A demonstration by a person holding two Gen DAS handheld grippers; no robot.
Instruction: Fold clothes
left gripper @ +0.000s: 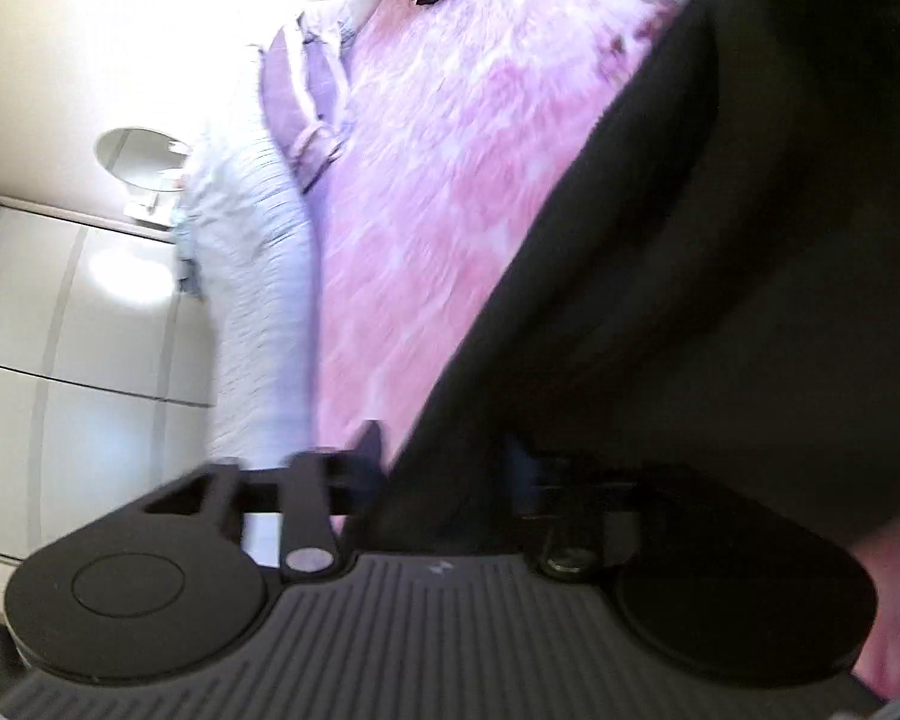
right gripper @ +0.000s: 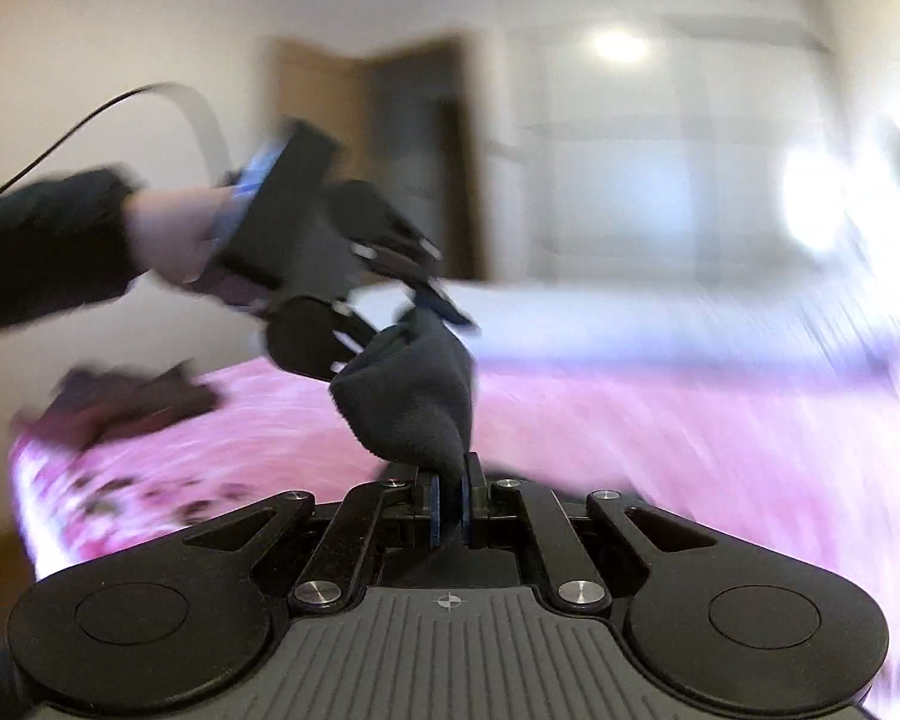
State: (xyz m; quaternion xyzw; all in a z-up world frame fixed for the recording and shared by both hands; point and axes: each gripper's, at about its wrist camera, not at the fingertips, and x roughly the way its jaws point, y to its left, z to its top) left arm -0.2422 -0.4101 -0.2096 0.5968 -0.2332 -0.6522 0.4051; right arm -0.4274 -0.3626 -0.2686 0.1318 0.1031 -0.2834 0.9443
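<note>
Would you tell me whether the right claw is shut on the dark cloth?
Shut: the right claw pinches the dark cloth between its blue pads, with the cloth bunched above them.

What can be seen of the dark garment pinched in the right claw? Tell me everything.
The dark garment looks like soft, matte black or charcoal knit, bunched into a rounded fold. Its lower end is pinched between the right claw's blue pads; its top reaches the left claw, whose jaws stand apart. It hangs above the pink bedspread, blurred.
</note>
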